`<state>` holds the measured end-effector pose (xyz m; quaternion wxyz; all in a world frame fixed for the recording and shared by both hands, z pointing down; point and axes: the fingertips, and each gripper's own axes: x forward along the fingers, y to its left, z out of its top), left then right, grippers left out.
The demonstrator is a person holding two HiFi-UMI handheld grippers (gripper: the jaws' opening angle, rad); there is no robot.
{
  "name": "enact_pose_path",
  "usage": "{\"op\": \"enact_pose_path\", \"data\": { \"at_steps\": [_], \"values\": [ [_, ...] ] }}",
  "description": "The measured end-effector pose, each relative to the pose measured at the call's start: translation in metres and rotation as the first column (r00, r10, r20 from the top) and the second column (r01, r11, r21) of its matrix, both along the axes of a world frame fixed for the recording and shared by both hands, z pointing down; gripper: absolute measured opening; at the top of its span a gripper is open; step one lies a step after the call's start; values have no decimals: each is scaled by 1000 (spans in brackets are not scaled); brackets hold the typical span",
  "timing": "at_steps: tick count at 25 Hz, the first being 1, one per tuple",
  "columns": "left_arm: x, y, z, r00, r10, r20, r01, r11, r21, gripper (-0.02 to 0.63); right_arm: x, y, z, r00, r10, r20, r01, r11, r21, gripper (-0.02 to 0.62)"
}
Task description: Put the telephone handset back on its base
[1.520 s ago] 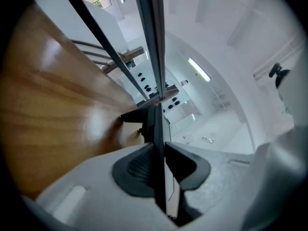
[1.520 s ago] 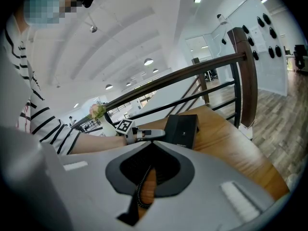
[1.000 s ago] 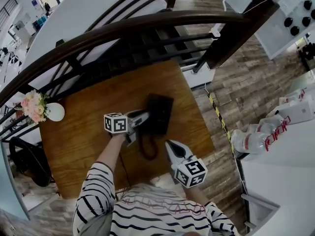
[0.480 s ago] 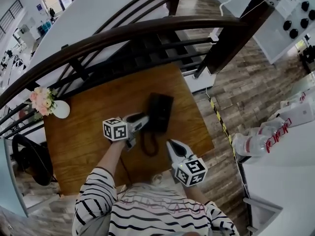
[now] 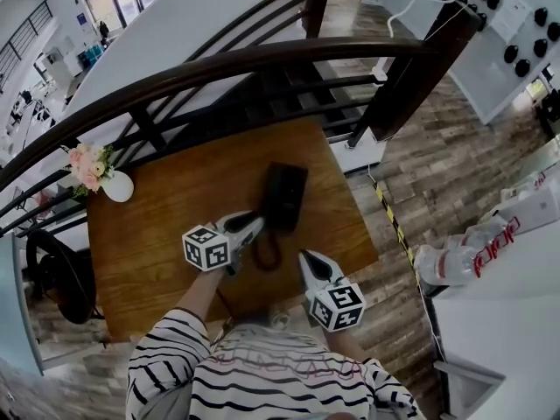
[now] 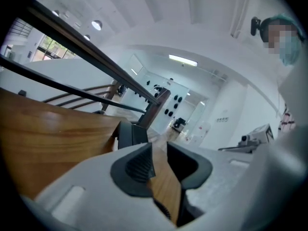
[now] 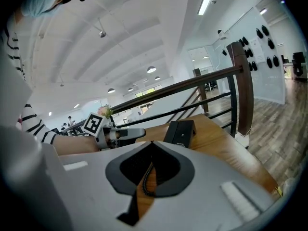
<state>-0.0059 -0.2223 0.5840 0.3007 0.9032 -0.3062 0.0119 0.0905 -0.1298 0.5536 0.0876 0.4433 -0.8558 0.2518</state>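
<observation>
The black telephone [image 5: 284,195] lies on the wooden table [image 5: 166,217], its handset resting along the left side of the base. Its coiled cord [image 5: 265,254] loops toward me. My left gripper [image 5: 255,223] hovers just short of the phone's near left corner. Its jaws are closing with nothing between them; only the table's wood and a bit of cord [image 6: 164,211] show in the gap of the left gripper [image 6: 159,150]. My right gripper [image 5: 305,257] hangs near the front edge, shut and empty. Past the right gripper [image 7: 151,143] I see the phone [image 7: 179,131].
A dark curved stair railing [image 5: 262,55] runs behind the table. A white vase of pink flowers [image 5: 103,173] stands at the table's far left corner. A white counter with plastic bottles [image 5: 459,252] is to the right, a black chair [image 5: 52,274] to the left.
My left gripper has drawn back from the phone's left side toward me, leaving the handset on the base. The right gripper has stayed in place.
</observation>
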Motion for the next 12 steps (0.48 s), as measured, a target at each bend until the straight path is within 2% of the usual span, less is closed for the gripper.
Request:
{"op": "enact_pose_path", "data": {
  "at_steps": [7, 12],
  "values": [
    [7, 51, -26, 999, -31, -25, 32, 999, 41, 64, 9, 31, -4, 1000, -6, -6, 6, 1000, 16, 2],
    [11, 80, -40, 999, -42, -6, 42, 996, 73, 18, 14, 49, -9, 1000, -11, -6, 11, 1000, 26, 2]
  ]
}}
